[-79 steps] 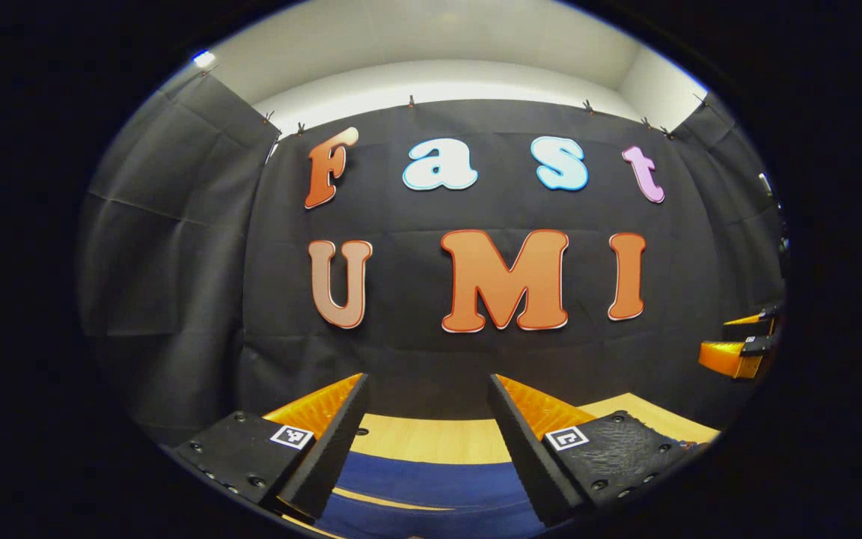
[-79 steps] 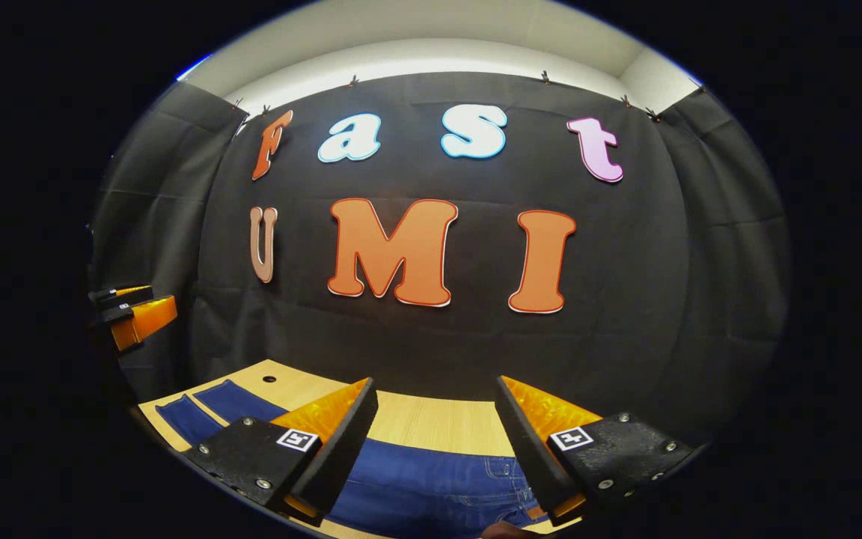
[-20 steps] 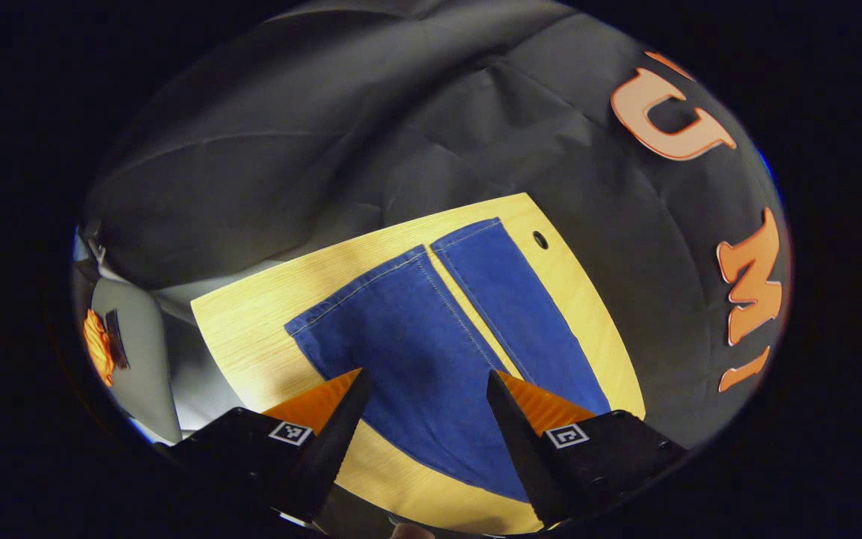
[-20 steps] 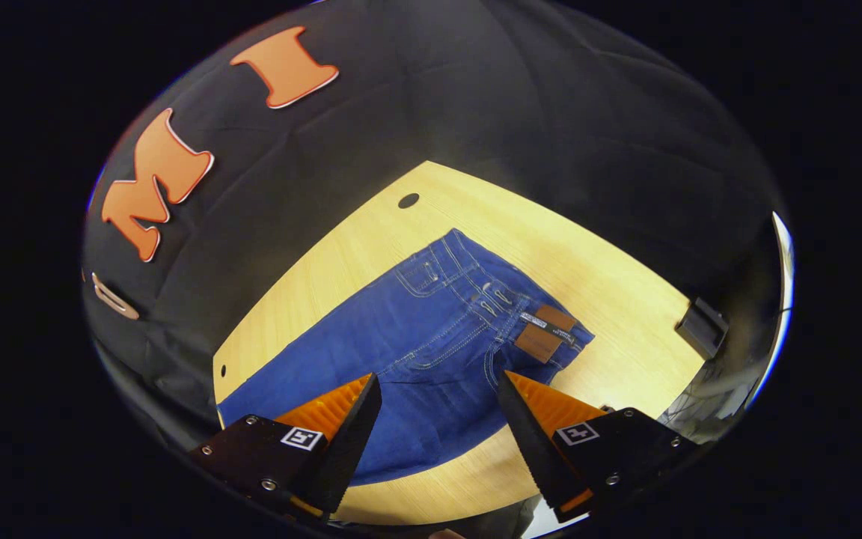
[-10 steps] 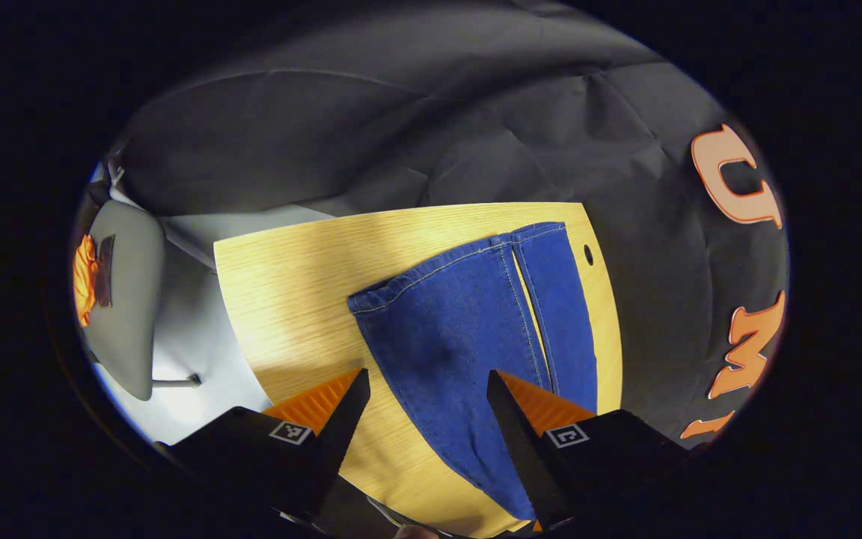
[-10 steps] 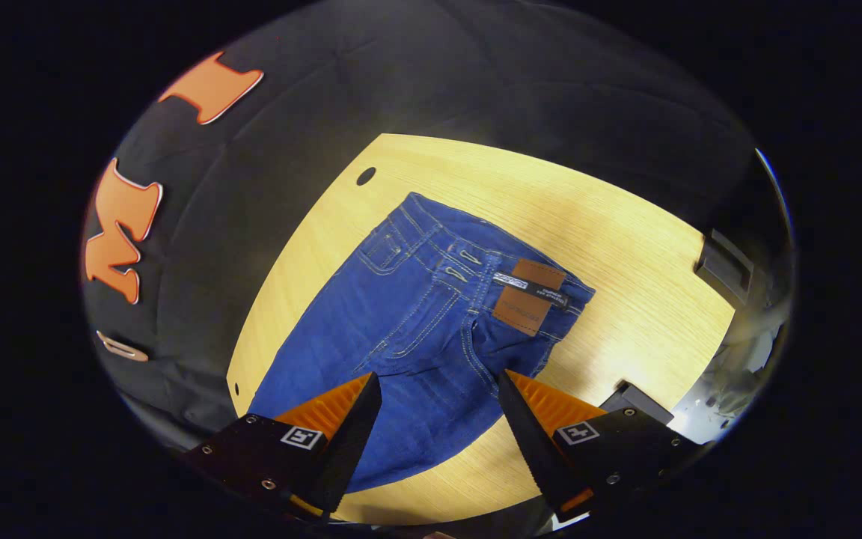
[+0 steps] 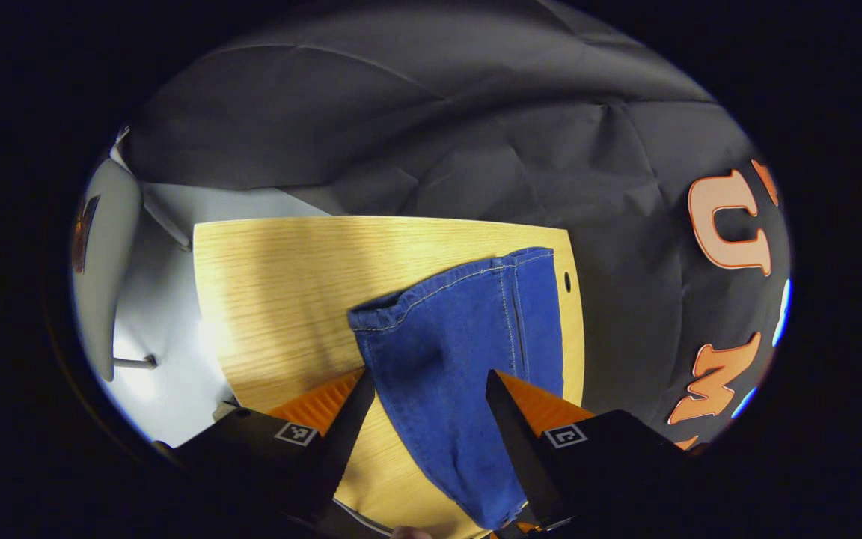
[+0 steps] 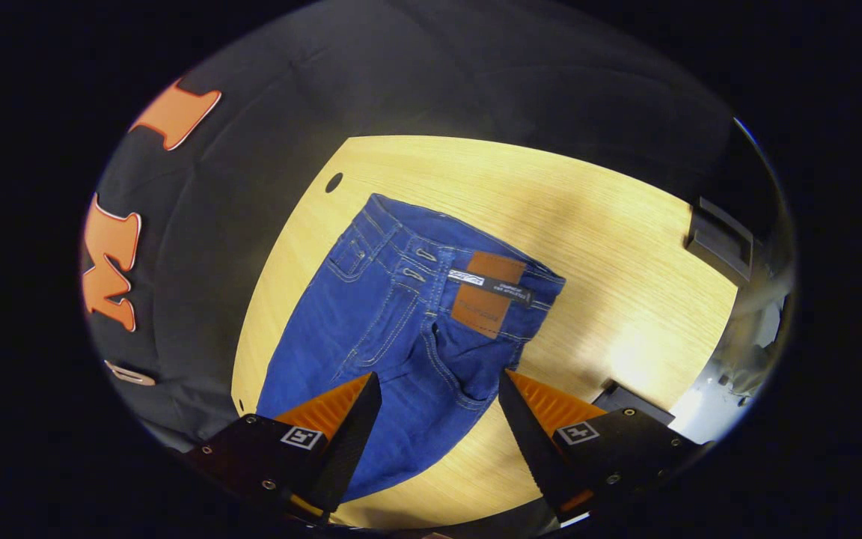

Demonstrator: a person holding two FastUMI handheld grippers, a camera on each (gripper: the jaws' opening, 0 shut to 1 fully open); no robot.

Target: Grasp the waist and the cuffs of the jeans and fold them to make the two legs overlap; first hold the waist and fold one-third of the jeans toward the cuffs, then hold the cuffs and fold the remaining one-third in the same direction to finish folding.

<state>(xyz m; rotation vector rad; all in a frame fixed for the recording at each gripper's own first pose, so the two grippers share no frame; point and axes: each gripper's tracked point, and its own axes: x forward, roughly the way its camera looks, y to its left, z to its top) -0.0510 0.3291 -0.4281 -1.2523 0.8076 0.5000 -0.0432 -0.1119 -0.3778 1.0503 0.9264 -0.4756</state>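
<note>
Blue jeans lie flat on the light wooden table [image 8: 625, 247]. In the right gripper view the waistband [image 8: 438, 247] with its brown patch [image 8: 485, 299] points away from me, and my right gripper [image 8: 437, 423] hovers open above the seat and near thigh. In the left gripper view the two legs run side by side, ending in the near cuff [image 7: 431, 296] and the far cuff [image 7: 532, 258]. My left gripper [image 7: 425, 423] is open, low over the near leg [image 7: 438, 374], which shows between its fingers. I cannot tell whether either gripper touches the cloth.
A small round hole [image 8: 334, 182] pierces the table by the waist, and another hole [image 7: 567, 282] sits beside the far cuff. Two black blocks [image 8: 719, 239] [image 8: 629, 400] rest near the table's edge. A grey chair [image 7: 98, 262] stands on the floor beyond the table.
Both grippers have tipped down from facing the wall and come closer to the jeans. The left has drawn in over the near leg, the right over the seat.
</note>
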